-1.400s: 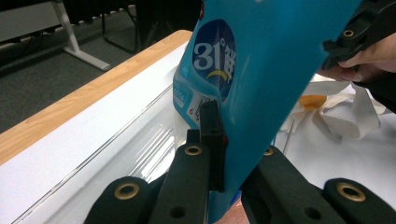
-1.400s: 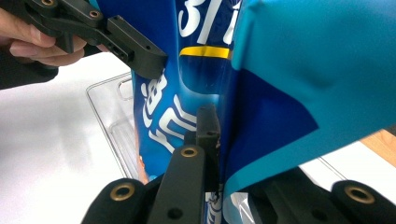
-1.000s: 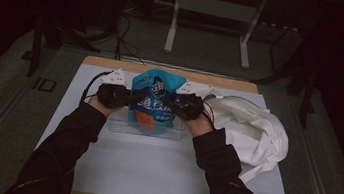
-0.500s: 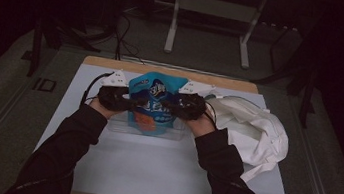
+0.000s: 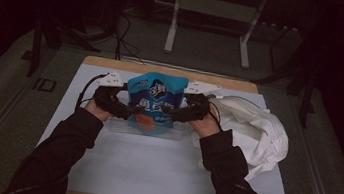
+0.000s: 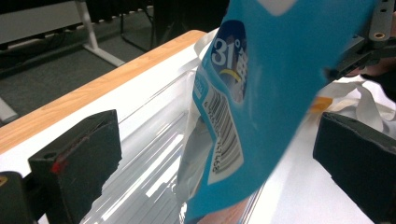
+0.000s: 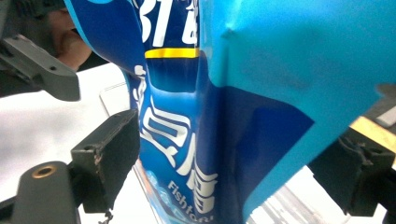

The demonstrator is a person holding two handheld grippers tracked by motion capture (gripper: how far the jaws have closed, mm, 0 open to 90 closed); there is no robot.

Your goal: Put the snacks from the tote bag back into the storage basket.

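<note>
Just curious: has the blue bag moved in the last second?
No. The bag still stands in the clear tray, its top just short of the table's wooden edge.

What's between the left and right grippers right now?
The blue snack bag, standing in a clear tray, as the high view shows, between the left gripper and right gripper.

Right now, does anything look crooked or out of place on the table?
Yes: the blue snack bag stands tilted in the clear plastic tray, unheld between both open tools, and looks likely to topple.
</note>
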